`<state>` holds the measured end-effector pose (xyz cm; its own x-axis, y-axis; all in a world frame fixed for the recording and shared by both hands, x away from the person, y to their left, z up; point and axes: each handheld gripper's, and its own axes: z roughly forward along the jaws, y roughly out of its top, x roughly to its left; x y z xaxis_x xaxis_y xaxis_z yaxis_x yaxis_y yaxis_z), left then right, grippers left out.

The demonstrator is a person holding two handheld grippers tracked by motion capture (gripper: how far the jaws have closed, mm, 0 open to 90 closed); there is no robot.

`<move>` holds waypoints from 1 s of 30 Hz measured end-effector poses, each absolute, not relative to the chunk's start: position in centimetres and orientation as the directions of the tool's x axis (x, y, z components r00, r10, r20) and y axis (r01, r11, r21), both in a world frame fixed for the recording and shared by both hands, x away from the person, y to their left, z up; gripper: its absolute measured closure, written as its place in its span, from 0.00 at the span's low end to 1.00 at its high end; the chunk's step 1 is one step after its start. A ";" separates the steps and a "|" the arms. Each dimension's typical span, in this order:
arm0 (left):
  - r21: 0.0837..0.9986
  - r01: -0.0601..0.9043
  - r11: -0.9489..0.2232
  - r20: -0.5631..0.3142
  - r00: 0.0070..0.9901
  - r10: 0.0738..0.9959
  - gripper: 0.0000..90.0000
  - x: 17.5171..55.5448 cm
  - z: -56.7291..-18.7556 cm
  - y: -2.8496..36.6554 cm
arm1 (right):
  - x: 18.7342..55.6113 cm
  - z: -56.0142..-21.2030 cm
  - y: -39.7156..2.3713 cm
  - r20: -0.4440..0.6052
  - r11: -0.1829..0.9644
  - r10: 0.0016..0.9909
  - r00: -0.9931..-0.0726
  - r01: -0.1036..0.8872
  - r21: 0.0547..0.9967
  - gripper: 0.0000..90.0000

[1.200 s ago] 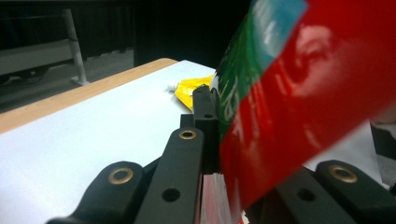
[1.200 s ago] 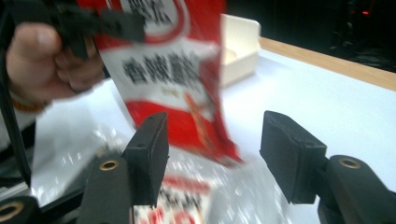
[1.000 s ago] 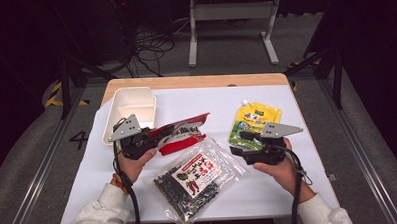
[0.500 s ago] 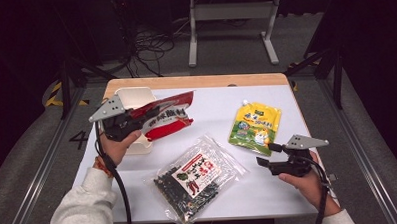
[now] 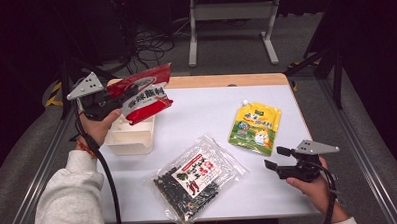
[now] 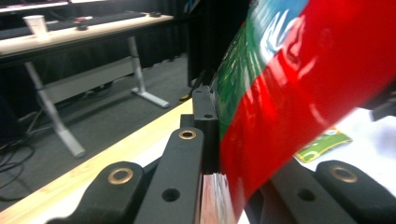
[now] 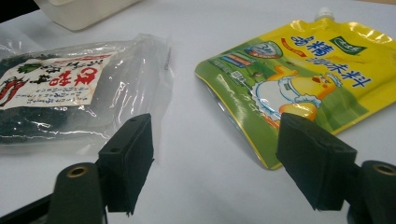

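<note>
My left claw (image 5: 117,97) pinches a red snack packet (image 5: 145,93) by one end and holds it in the air above the white tub (image 5: 132,137) at the left of the counter (image 5: 206,111); in the left gripper view the glossy red and green film (image 6: 299,88) runs up from between the black jaws, which are pressed tight on it. My right claw (image 5: 274,158) hovers low over the counter's near right corner, its jaws spread with nothing between them, having just been opening a little wider. In the right gripper view it points at the bare white surface between two packs: a clear bag of dark dried seaweed with a red-lettered label (image 7: 56,91) to one side, and a yellow and green spouted pouch (image 7: 308,79) to the other. From the high view the seaweed bag (image 5: 199,177) lies near the front edge, the pouch (image 5: 254,127) well apart from it toward the right.
</note>
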<state>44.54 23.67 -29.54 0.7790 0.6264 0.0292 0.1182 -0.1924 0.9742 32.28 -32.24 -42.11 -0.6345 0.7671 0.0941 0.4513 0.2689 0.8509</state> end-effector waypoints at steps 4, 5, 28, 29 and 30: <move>0.970 0.128 -0.209 0.039 0.761 0.647 1.00 45.5 -29.4 24.5 | 32.0 -42.3 -32.5 0.099 0.263 0.772 -0.627 0.458 0.849 0.31; 0.967 0.132 -0.217 0.044 0.755 0.655 1.00 45.9 -29.3 24.8 | 31.9 -42.4 -32.5 0.094 0.267 0.774 -0.627 0.458 0.848 0.31; 0.898 0.226 -0.378 0.097 0.735 0.671 1.00 54.5 -32.9 26.5 | 30.3 -44.3 -33.4 0.138 0.253 0.798 -0.586 0.535 0.806 0.30; 0.903 0.226 -0.366 0.090 0.733 0.674 1.00 54.8 -33.1 26.5 | 30.3 -44.4 -33.3 0.141 0.253 0.798 -0.586 0.537 0.805 0.30; 0.904 0.230 -0.361 0.085 0.731 0.677 0.99 55.1 -33.2 26.4 | 30.2 -44.4 -33.3 0.140 0.253 0.796 -0.589 0.534 0.807 0.30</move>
<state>55.06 26.41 -33.20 0.7307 0.6774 0.0847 0.2298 -0.3609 0.9039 30.25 -33.26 -44.41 -0.5893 0.7956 0.1405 0.5341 0.2532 0.8066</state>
